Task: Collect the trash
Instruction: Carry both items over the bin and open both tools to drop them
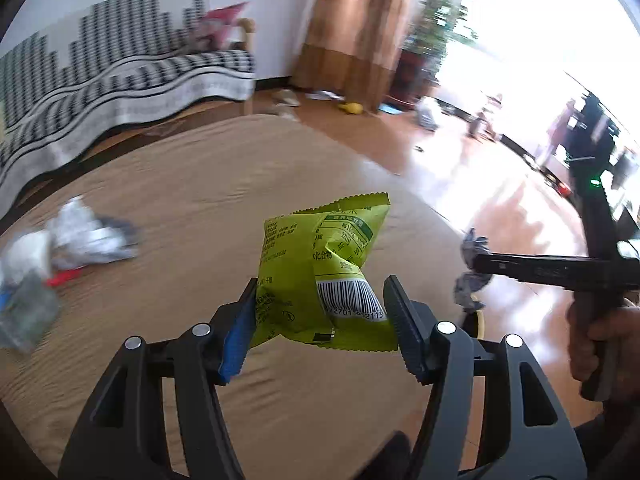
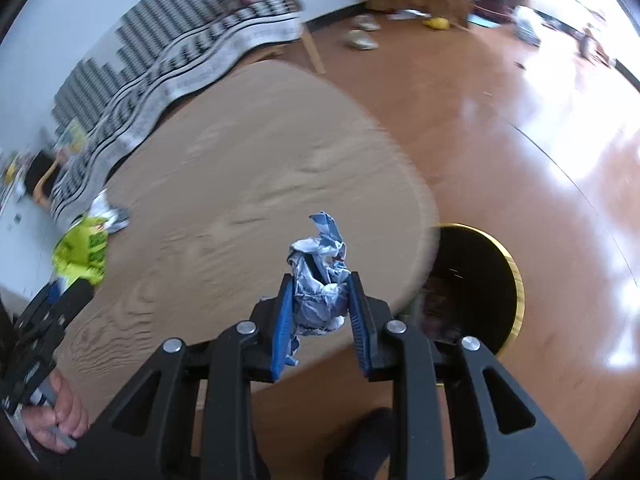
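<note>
Left gripper (image 1: 320,320) clamped on a crumpled green snack wrapper (image 1: 320,272) above the round wooden table (image 1: 200,184), right gripper (image 2: 322,316) pinching a crumpled paper wad (image 2: 320,276) at the table's edge, black gold-rimmed bin (image 2: 480,280) just beyond, more litter (image 1: 76,236) farther across the tabletop

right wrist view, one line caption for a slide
Right gripper clamps crumpled paper near a black bin.

Crumpled paper wad (image 2: 320,280) between right tongs (image 2: 322,320), above table (image 2: 260,184)
</note>
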`<state>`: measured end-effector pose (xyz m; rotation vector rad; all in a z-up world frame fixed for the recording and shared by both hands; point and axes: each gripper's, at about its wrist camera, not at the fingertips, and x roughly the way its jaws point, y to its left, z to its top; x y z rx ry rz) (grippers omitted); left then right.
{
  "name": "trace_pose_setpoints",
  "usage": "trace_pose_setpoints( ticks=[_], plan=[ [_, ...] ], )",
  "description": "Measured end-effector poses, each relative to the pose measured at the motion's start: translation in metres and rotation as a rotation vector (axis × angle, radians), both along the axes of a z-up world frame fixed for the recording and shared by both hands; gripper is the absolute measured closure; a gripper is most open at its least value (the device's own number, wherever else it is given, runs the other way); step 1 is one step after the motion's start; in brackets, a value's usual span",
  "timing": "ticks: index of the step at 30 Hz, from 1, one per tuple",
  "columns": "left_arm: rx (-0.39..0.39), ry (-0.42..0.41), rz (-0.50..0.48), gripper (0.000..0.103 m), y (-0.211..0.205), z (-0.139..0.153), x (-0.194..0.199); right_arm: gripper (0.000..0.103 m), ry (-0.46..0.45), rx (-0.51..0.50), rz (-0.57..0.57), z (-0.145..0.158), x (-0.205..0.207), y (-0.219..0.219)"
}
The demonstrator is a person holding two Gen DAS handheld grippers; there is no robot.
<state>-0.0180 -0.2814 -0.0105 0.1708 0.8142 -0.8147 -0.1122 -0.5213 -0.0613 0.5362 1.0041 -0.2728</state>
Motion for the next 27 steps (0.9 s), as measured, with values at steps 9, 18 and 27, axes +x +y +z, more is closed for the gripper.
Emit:
trace_pose_setpoints(
  ticks=[9, 18, 27],
  plan=[
    [0.000, 0.010, -0.193, 0.042, -0.094, -0.013, -0.062, 0.076, 0.109, 0.015, -0.144, -0.044, -0.058, -0.074],
    [0.009, 0.027, -0.268, 0.042, -0.138, -0.029, -0.082, 0.076, 0.153, 0.055, -0.174, -0.071, -0.069, -0.095],
    [0.024, 0.049, -0.271, 0.042, -0.151, -0.037, -0.075, 0.021, 0.120, 0.042, -0.197, -0.063, -0.071, -0.101]
  ],
)
